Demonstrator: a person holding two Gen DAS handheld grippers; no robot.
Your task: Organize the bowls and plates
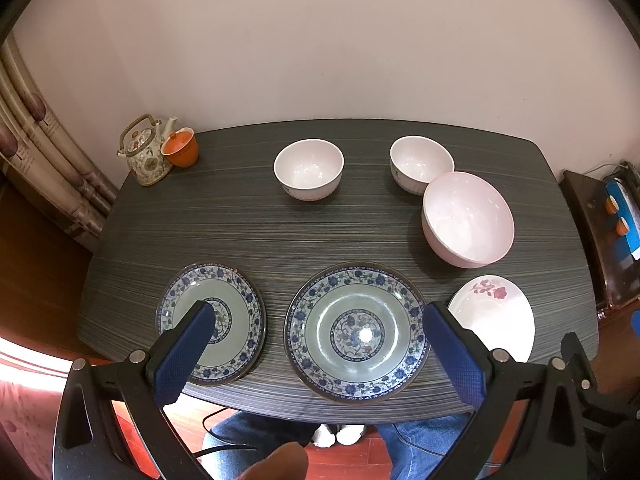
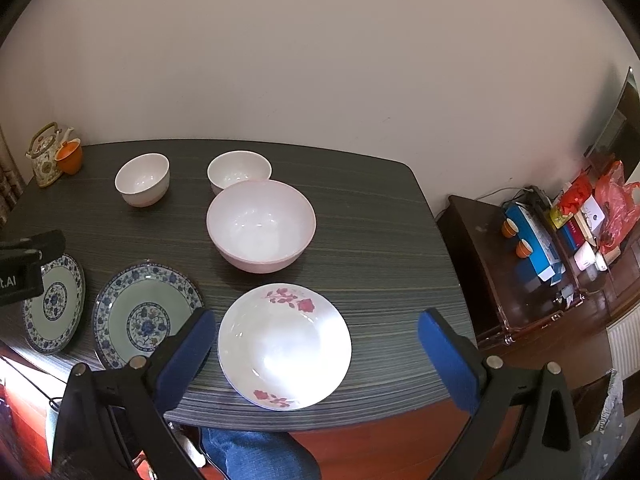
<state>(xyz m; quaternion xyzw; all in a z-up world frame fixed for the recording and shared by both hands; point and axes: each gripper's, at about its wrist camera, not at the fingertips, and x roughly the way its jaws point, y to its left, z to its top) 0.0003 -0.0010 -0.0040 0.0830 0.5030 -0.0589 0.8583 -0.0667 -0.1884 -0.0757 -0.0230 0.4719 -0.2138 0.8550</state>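
Observation:
On the dark striped table point(image 1: 280, 224) lie two blue-patterned plates, a smaller one point(image 1: 236, 320) at the left and a larger one point(image 1: 356, 332) in the middle, plus a white plate with red roses point(image 1: 494, 312) point(image 2: 284, 344) at the right. Behind them stand two small white bowls point(image 1: 309, 168) point(image 1: 418, 162) and a big pale pink bowl point(image 1: 468, 218) point(image 2: 261, 224). My left gripper point(image 1: 318, 316) hovers open above the larger blue plate. My right gripper point(image 2: 318, 326) hovers open above the rose plate. Neither holds anything.
A patterned teapot point(image 1: 146, 152) and an orange cup point(image 1: 181, 147) stand at the table's far left corner. A dark side cabinet point(image 2: 532, 264) with books, bags and small orange cups is to the right. A person's jeans-clad legs point(image 1: 256, 436) are below the near edge.

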